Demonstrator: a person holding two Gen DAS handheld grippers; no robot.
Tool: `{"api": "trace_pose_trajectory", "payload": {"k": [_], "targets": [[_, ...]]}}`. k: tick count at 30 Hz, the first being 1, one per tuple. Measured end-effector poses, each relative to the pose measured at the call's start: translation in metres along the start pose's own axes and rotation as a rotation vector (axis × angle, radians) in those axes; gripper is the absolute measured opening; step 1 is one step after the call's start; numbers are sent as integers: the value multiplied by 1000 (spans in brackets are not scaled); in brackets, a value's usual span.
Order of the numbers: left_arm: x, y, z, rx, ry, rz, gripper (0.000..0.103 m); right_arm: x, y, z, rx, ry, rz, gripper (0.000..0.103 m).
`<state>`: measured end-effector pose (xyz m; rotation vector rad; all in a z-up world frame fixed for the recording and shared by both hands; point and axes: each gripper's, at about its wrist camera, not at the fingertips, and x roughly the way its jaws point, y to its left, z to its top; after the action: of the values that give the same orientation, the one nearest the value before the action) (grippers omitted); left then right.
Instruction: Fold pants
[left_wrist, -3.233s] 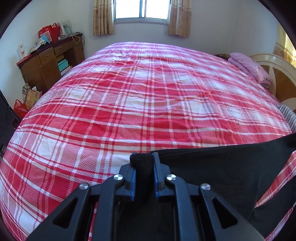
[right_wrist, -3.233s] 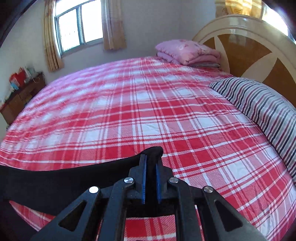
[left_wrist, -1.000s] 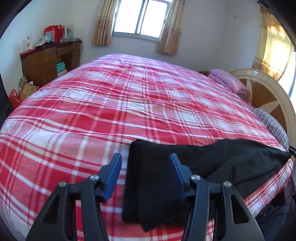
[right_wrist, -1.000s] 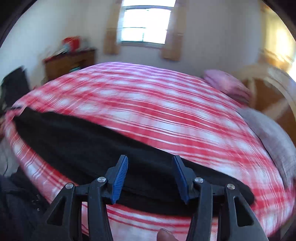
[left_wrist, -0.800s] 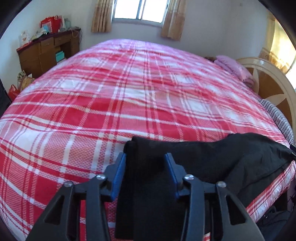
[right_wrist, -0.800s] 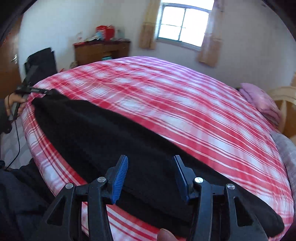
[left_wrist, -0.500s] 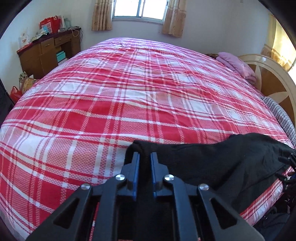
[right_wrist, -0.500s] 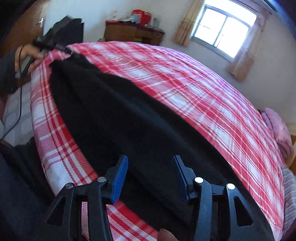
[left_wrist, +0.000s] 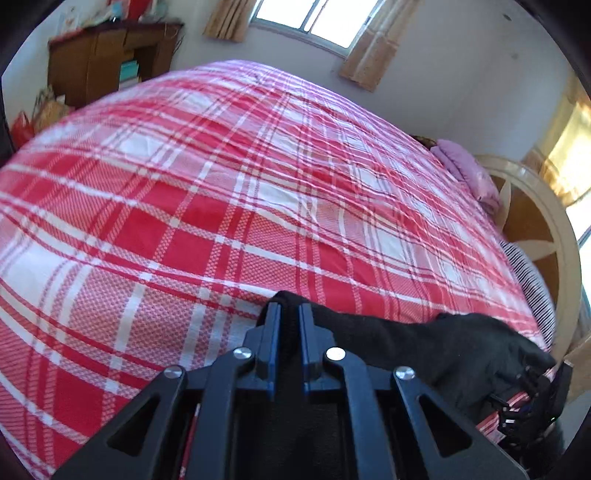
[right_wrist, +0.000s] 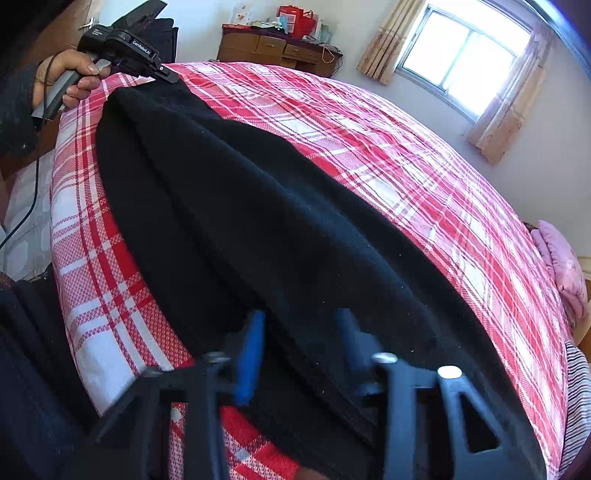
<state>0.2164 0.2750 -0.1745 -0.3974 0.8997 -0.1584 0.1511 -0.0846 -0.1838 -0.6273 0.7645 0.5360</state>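
My left hand-held gripper (left_wrist: 287, 317) is clamped on one end of the black pants (right_wrist: 280, 229), pinning it for the fold. My right hand-held gripper (right_wrist: 299, 347) has just been closing astride the other end, not visibly pinching yet. Pants stretch between them along the bed (left_wrist: 221, 177) edge; a second ago both stood open.

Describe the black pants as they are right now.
The black pants look like soft, fleecy cloth, lying stretched in a long band along the near edge of the red plaid bedspread. The left gripper is shut on one end. The right gripper, jaws just closing, straddles the other end, not clearly pinching.
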Motion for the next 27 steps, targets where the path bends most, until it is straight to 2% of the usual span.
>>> {"api": "trace_pose_trajectory", "payload": {"k": [2,5,12,15,17,20,22,24,26,27], "targets": [[7,1,-1,9,16,15,10,0,2,2,2,-6,-3,12],[11,-2,-1,21,13,33,10,-4,8,4,-13,-21,-20,4],[9,4,3,10,-1,33,10,-45,10,2,-26,-76,49,4],[11,6,1,11,-3,32,10,-48,12,-7,-22,-62,76,3],[12,5,0,25,-8,37,10,-34,16,-12,-49,-18,86,4],[7,5,-3,14,-20,40,15,-14,30,-19,-103,30,52,4],[-3,4,-8,27,-26,52,24,-15,32,-18,-100,17,47,4],[-18,3,-17,69,-38,93,38,-17,28,-16,-75,16,65,4],[-35,4,-28,95,-57,114,45,-16,26,-17,-60,14,76,4],[-40,6,-32,96,-59,114,45,-16,26,-19,-59,11,76,4]]}}
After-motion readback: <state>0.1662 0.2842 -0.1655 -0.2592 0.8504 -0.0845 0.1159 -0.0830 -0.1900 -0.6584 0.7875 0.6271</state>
